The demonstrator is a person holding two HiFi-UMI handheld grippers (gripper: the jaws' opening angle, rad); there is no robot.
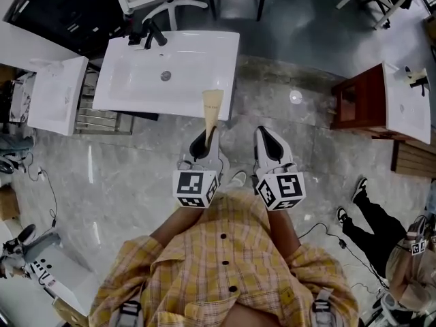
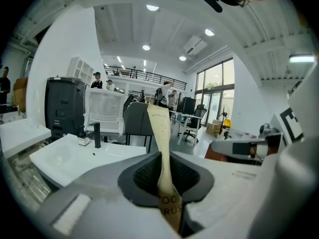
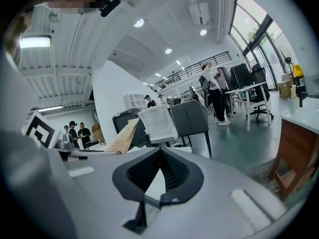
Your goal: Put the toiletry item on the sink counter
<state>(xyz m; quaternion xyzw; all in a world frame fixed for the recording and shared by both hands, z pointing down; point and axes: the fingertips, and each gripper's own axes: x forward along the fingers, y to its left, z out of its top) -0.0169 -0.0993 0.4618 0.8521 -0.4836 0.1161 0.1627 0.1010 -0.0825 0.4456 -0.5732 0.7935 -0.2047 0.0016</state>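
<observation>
The carrying step is in hand. A tan paper toothbrush packet [image 1: 212, 111] is clamped upright between the jaws of the left gripper [image 1: 202, 145], with its wide top end sticking out ahead. In the head view that top end is seen against the near right corner of the white sink counter [image 1: 129, 94], but nothing is set down yet. The right gripper [image 1: 268, 145] is held beside the left, its jaws drawn together with nothing between them.

The next move is judged to call for the packet to be brought over the flat rim of the counter, clear of the basin and the black tap [image 1: 153, 33], lowered until it rests there, and only then let go.

The packet's lower end is buried between the pads, and its print is cut off after a few letters. The contents are hidden by the paper. The hands are covered by the marker cubes and the shirt. How high the packet hangs above the counter cannot be told.
</observation>
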